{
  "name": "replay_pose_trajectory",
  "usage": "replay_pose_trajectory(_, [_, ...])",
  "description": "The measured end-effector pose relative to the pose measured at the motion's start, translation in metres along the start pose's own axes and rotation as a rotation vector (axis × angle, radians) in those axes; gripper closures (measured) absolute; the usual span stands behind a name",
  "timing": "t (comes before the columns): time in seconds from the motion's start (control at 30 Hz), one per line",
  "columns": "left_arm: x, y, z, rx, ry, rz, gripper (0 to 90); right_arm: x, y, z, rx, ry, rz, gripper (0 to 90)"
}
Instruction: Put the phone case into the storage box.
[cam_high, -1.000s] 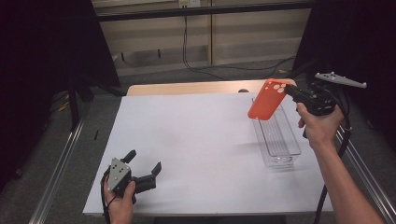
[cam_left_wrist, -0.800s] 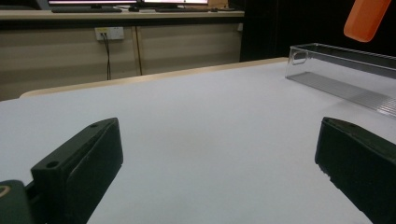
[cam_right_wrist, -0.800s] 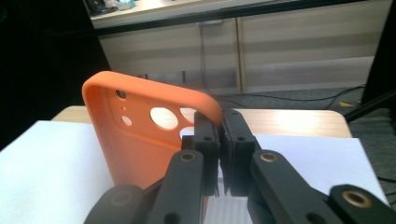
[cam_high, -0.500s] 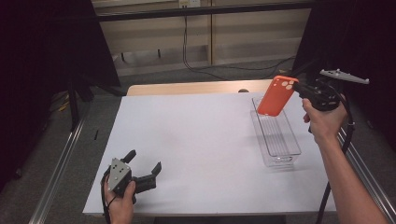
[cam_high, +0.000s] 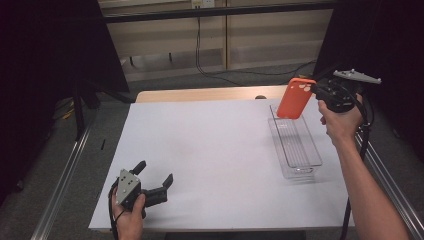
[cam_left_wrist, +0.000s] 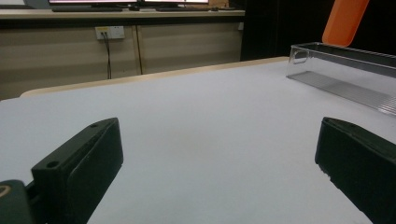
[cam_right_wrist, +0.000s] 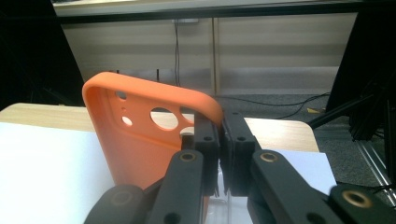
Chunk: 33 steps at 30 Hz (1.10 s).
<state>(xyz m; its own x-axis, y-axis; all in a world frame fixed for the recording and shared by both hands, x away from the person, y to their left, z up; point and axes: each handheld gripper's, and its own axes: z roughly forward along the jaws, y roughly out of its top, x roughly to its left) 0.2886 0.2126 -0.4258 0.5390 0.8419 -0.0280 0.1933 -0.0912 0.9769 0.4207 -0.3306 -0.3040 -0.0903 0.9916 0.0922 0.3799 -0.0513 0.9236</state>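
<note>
Spread wide, the left gripper (cam_high: 152, 181) rests low on the white table (cam_high: 210, 160), held in the person's left hand (cam_high: 129, 217) at the near left corner of the sheet. Nothing lies between its jaws: in the left gripper view the two black jaws stand well apart at the bottom corners, with bare white table between them. Ahead of that gripper and off to its right, well apart from it, sits a clear plastic tray (cam_high: 300, 161), long and narrow, lying lengthwise near the table's right edge; the left gripper view shows its transparent wall (cam_left_wrist: 343, 58) and ribbed floor.

Over the far end of that tray hangs an orange phone case (cam_high: 295, 98), held roughly upright with a slight tilt, its camera cutouts near the top. The right gripper (cam_high: 320, 91) pinches it by one edge: in the right gripper view the two jaws are pressed close together on the case's rim (cam_right_wrist: 149, 140), the rest of the case standing out to the gripper's left. The case's lower end is just above the tray's far rim; whether it touches the tray I cannot tell. The person's right hand (cam_high: 340, 122) grasps this gripper from below, with the forearm running down to the near right.
</note>
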Motion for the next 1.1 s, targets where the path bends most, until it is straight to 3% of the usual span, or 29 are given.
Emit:
replay_pose_trajectory(0.57, [0.001, -0.001, 0.003, 0.016, -0.009, 0.009, 1.1, -0.007, -0.015, 0.042, 0.051, -0.019, -0.033, 85.5])
replay_pose_trajectory(1.1, [-0.003, -0.002, 0.003, 0.029, -0.029, 0.008, 1.3, -0.006, -0.025, 0.063, 0.061, -0.060, -0.059, 85.4])
